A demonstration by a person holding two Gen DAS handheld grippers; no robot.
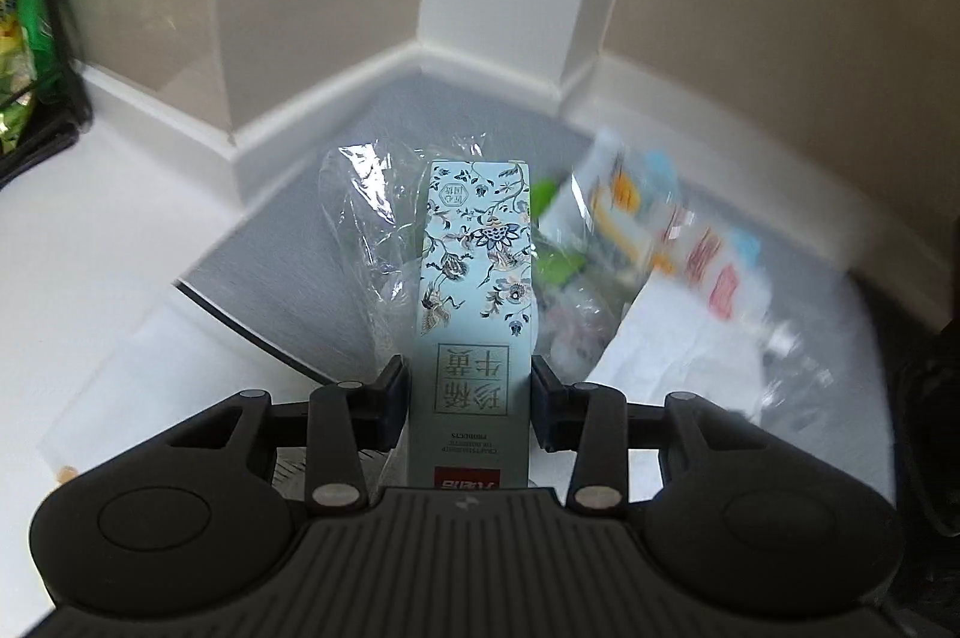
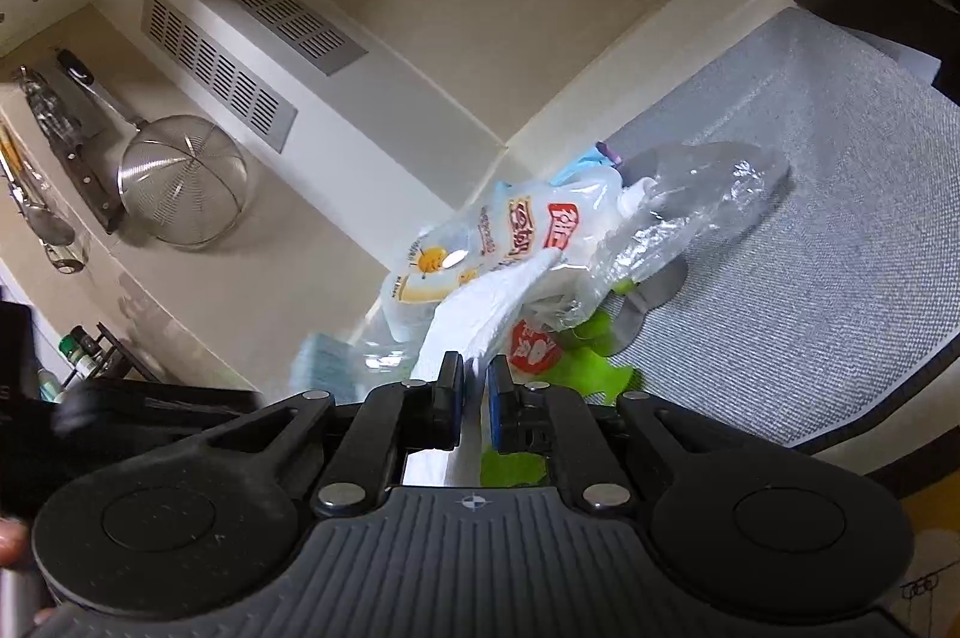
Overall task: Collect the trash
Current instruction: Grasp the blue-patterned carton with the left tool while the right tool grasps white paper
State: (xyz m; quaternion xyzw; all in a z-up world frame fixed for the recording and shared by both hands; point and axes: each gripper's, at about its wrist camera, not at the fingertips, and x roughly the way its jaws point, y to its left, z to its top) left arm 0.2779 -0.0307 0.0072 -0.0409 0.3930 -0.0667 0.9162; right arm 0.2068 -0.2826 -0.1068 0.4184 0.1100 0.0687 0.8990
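Your left gripper (image 1: pixel 471 392) is clamped on a floral box (image 1: pixel 474 290) above the gray mat (image 1: pixel 288 248). Only the right view shows a strainer (image 2: pixel 183 179) on the wall. Your right gripper (image 2: pixel 475 398) pinches a white tissue (image 2: pixel 480 314) beside snack bags (image 2: pixel 510 230).

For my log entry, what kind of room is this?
Most likely a home kitchen: a metal strainer and knife hang on the wall, and a rack of bottles stands on the white counter.
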